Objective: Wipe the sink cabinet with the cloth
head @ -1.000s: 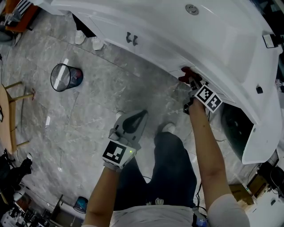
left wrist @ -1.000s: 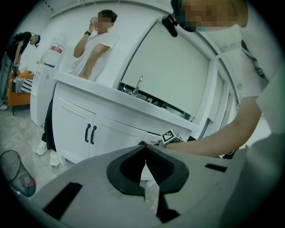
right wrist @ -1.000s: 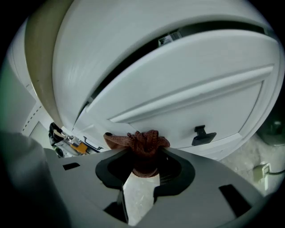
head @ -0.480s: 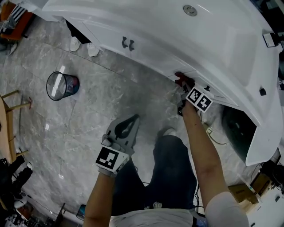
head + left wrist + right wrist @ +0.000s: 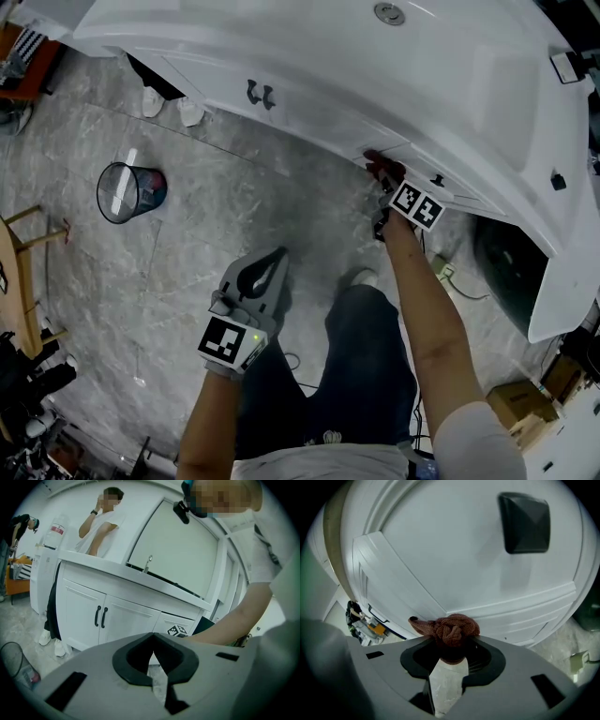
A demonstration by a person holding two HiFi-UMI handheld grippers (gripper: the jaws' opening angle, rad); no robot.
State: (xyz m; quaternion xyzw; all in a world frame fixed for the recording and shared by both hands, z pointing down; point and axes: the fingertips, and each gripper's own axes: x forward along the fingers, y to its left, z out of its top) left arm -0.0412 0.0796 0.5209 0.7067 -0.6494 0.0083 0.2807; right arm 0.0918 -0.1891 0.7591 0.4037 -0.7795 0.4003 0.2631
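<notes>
Currently right gripper (image 5: pixel 382 176) jaws clenched on red cloth (image 5: pixel 452 629), against sink cabinet (image 5: pixel 454 550) front; left gripper (image 5: pixel 153 639) jaws closed, empty.

The cloth (image 5: pixel 452 629) is reddish brown, with a knitted pattern of small ribs. My right gripper (image 5: pixel 451 643) is light grey, and its pads (image 5: pixel 490 660) are black. My left gripper (image 5: pixel 152 635) has the same grey and the same black. The marker cube (image 5: pixel 417 206) on my right gripper shows black squares on white.

The sink cabinet (image 5: pixel 319 66) is plain white. Its door handles (image 5: pixel 258 93) are black, and the square drawer knob (image 5: pixel 524 523) is black too.

The floor (image 5: pixel 206 216) is grey stone with pale veins. The waste bin (image 5: pixel 131 190) is black mesh, with something blue and red inside. My trousers (image 5: pixel 366 366) are dark.
</notes>
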